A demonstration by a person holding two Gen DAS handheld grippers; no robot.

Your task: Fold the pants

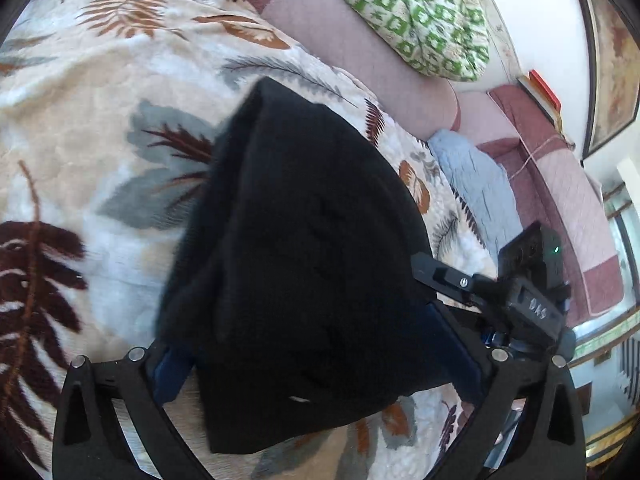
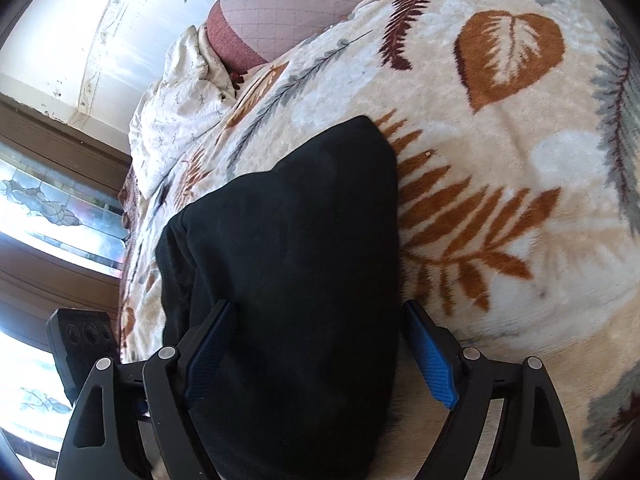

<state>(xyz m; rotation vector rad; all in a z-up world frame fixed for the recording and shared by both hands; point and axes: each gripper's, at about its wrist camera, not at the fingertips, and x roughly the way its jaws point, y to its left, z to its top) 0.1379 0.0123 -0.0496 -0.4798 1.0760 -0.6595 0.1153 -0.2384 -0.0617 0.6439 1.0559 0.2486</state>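
Your left gripper stands with its jaws wide apart, straddling the near end of the black pants; the blue pads sit either side of the cloth and do not press on it. Your right gripper is likewise spread, its ribbed blue pads flanking the near part of the pants, the left one brushing or just beside the fabric, the right one clear of it. Neither holds anything.

The pants lie on the bed, on a plush leaf-patterned blanket, already doubled into a thick, compact bundle with a rounded far end. A ribbed band shows along one edge in the right wrist view.

Expect soft, limp, fairly light cloth that sags and slides out of shape when lifted, and layers that can shift over each other. The fleecy blanket should drag on it a little. If another fold is due, take hold at the near corners, pinching through all the layers at once, not just the top one. The fabric is matte black, so creases and edges are hard to read.
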